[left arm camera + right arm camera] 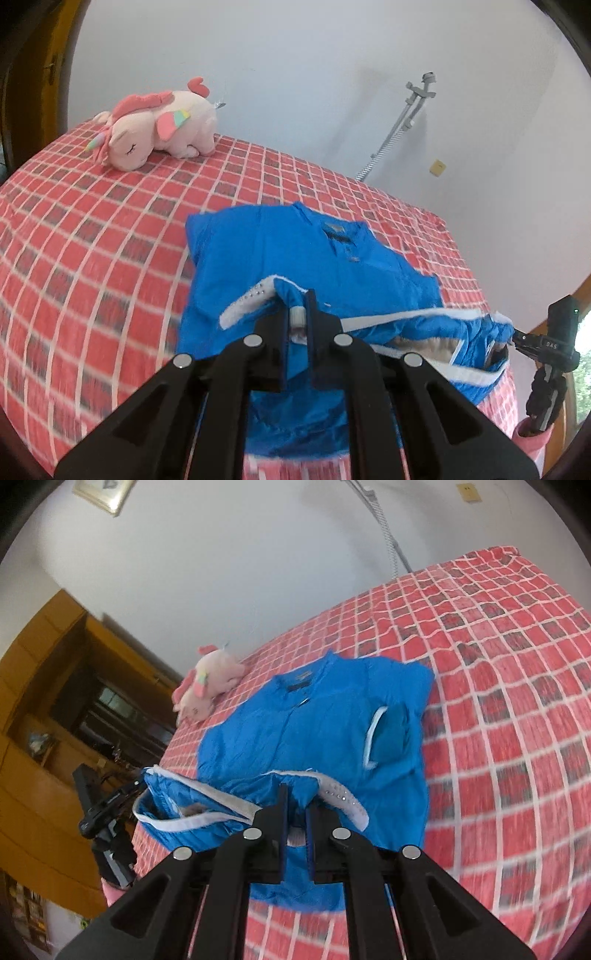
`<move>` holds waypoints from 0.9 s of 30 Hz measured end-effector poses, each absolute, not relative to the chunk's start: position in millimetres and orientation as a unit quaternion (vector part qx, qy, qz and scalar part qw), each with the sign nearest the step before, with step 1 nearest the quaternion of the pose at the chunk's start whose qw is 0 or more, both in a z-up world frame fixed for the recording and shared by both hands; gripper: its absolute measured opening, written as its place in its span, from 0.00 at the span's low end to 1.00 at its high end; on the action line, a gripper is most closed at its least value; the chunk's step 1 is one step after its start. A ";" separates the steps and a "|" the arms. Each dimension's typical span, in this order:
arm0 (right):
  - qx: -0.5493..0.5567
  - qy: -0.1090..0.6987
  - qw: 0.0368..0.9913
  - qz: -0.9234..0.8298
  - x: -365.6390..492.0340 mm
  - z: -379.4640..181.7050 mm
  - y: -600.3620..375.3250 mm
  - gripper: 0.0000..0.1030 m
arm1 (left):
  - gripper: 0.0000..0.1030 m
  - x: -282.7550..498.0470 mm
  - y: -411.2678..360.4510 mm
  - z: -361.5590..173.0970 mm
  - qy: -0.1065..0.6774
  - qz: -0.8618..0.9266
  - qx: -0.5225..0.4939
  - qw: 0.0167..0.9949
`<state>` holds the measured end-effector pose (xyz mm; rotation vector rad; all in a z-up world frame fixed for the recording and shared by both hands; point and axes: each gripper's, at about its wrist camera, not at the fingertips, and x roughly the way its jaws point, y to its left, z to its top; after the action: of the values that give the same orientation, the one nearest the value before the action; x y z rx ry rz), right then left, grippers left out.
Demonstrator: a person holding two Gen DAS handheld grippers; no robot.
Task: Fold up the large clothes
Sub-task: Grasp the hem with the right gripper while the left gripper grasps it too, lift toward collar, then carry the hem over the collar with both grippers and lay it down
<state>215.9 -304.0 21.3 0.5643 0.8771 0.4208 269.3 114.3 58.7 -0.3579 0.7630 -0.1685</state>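
Note:
A bright blue garment (295,258) with white trim lies on the red checked bed (92,240), collar toward the wall. My left gripper (298,314) is shut on the garment's white-trimmed hem, lifted above the bed. My right gripper (296,805) is shut on the same hem edge of the blue garment (314,723) at the other side. The hem sags between them. The right gripper shows at the right edge of the left wrist view (517,336), and the left gripper at the left of the right wrist view (138,784).
A pink plush unicorn (159,125) lies near the far end of the bed by the wall; it also shows in the right wrist view (210,686). A grey crutch (399,125) leans on the wall. A wooden cabinet (44,709) stands beside the bed (498,701).

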 end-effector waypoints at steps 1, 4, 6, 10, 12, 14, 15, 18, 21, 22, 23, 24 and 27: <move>0.269 0.419 0.845 0.195 226.5 17.9 -304.5 0.07 | 0.06 279.5 113.0 56.5 0.371 -0.078 -0.171 0.909; 0.270 0.426 0.845 0.180 255.3 8.0 -305.7 0.07 | 0.06 310.6 110.3 46.7 0.379 -0.066 -0.166 0.908; 0.274 0.430 0.843 0.173 273.0 0.3 -307.3 0.07 | 0.06 328.9 110.5 38.2 0.385 -0.060 -0.165 0.906; 0.281 0.446 0.834 0.160 310.1 -21.4 -310.7 0.07 | 0.06 364.9 110.4 17.4 0.402 -0.050 -0.164 0.899; 0.285 0.457 0.829 0.154 327.1 -36.0 -312.4 0.07 | 0.07 381.2 110.9 3.1 0.416 -0.046 -0.166 0.893; 0.289 0.466 0.823 0.150 340.4 -50.8 -313.6 0.07 | 0.07 391.8 111.9 -9.9 0.426 -0.043 -0.170 0.888; 0.291 0.468 0.821 0.150 344.2 -56.9 -314.3 0.07 | 0.07 398.4 112.9 -19.5 0.431 -0.042 -0.173 0.884; 0.294 0.474 0.815 0.154 353.0 -72.4 -315.4 0.07 | 0.08 406.0 115.5 -35.1 0.428 -0.046 -0.176 0.886; 0.299 0.477 0.811 0.160 355.5 -78.0 -317.3 0.07 | 0.10 408.3 116.7 -38.1 0.425 -0.048 -0.182 0.886; 0.300 0.476 0.811 0.161 354.8 -77.2 -317.5 0.08 | 0.10 407.8 116.2 -37.1 0.425 -0.048 -0.179 0.886; 0.296 0.476 0.812 0.163 353.0 -74.7 -316.5 0.12 | 0.10 407.0 115.4 -35.8 0.425 -0.047 -0.177 0.886; 0.291 0.475 0.815 0.163 351.4 -71.6 -314.9 0.13 | 0.11 404.9 114.2 -33.1 0.426 -0.047 -0.175 0.886; 0.262 0.469 0.827 0.162 339.6 -54.8 -308.5 0.39 | 0.21 395.2 110.2 -21.7 0.432 -0.056 -0.169 0.884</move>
<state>339.6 -308.5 -54.8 0.5574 0.9968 0.3449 395.2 110.2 -21.7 -0.3525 0.8998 -0.1173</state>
